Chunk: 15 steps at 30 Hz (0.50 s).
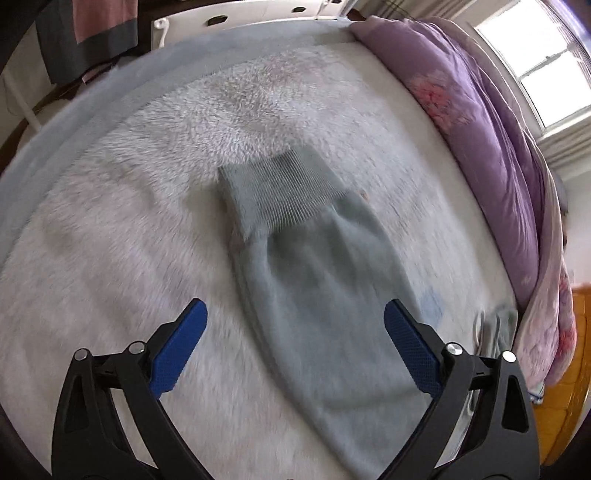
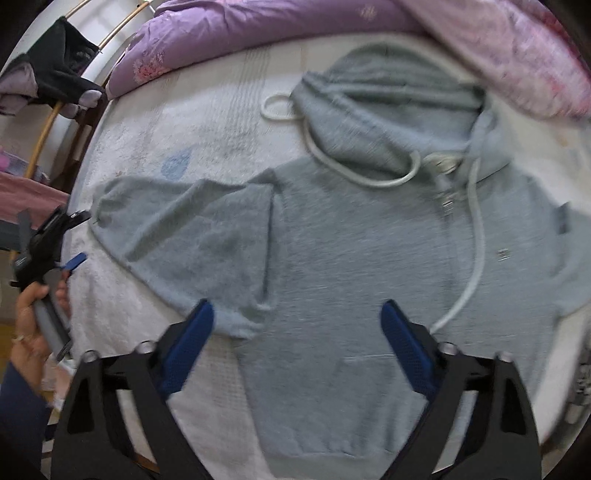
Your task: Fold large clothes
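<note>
A grey hoodie point(image 2: 351, 258) lies flat, front up, on a bed, hood point(image 2: 388, 110) toward the purple duvet, with white drawstrings point(image 2: 476, 236) across its chest. Its left sleeve point(image 2: 192, 225) stretches out to the left. In the left wrist view that sleeve point(image 1: 314, 302) runs away from me, ending in a ribbed cuff point(image 1: 273, 188). My left gripper point(image 1: 295, 339) is open and hovers over the sleeve; it also shows at the left edge of the right wrist view point(image 2: 70, 254). My right gripper point(image 2: 297, 339) is open above the hoodie's lower body near the pocket.
The bed carries a fluffy white blanket point(image 1: 129, 240). A purple flowered duvet point(image 1: 480, 122) is bunched along the far side and also shows in the right wrist view point(image 2: 258, 33). Dark clothes point(image 2: 62, 74) hang on a rack beside the bed. A window point(image 1: 546, 74) is behind.
</note>
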Motion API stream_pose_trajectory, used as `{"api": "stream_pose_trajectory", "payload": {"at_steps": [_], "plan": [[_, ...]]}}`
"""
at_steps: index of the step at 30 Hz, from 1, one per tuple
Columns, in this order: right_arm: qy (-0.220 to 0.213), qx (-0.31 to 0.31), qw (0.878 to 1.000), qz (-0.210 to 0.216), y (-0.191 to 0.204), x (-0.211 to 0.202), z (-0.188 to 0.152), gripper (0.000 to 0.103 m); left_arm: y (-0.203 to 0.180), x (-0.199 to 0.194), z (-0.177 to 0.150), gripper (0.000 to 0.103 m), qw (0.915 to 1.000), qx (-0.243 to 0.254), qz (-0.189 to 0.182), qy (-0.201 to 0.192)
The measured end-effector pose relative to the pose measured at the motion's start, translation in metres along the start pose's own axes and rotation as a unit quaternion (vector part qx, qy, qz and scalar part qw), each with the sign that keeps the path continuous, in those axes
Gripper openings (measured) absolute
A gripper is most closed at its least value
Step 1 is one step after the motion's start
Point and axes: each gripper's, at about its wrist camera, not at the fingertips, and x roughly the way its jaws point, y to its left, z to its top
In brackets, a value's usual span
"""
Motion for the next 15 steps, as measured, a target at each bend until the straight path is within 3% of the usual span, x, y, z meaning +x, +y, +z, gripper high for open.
{"api": "stream_pose_trajectory", "payload": {"at_steps": [1, 2, 4, 6, 8, 10, 12, 15], "plan": [[0.003, 0.001, 1.000, 0.010, -0.001, 0.006, 0.000, 0.073, 0.000, 0.007, 0.003, 0.077, 1.0000, 0.002, -0.003, 0.002], [0.004, 0.002, 1.000, 0.016, -0.001, 0.011, 0.001, 0.068, 0.000, 0.013, 0.005, 0.073, 1.0000, 0.004, -0.004, 0.006], [0.008, 0.002, 1.000, 0.024, -0.003, 0.023, 0.003, 0.066, 0.000, 0.027, 0.006, 0.070, 0.9997, 0.002, 0.012, 0.021], [0.012, 0.004, 0.999, 0.034, -0.005, 0.037, 0.005, 0.060, -0.002, 0.031, 0.007, 0.066, 0.9997, 0.011, 0.019, 0.013], [0.016, 0.011, 0.998, 0.055, -0.007, 0.050, 0.008, 0.048, -0.005, 0.032, 0.008, 0.022, 0.9970, 0.036, 0.068, 0.006], [0.029, 0.019, 0.997, 0.076, -0.006, 0.062, 0.012, 0.034, 0.004, 0.025, 0.009, 0.008, 0.9984, 0.019, 0.053, -0.002], [0.033, 0.013, 0.996, 0.077, -0.004, 0.072, 0.015, 0.022, 0.012, 0.008, 0.007, 0.007, 0.9993, 0.001, 0.033, -0.018], [0.040, 0.000, 0.997, 0.068, -0.001, 0.088, 0.017, 0.013, 0.011, -0.052, -0.003, 0.007, 0.9966, 0.012, 0.017, -0.079]]}}
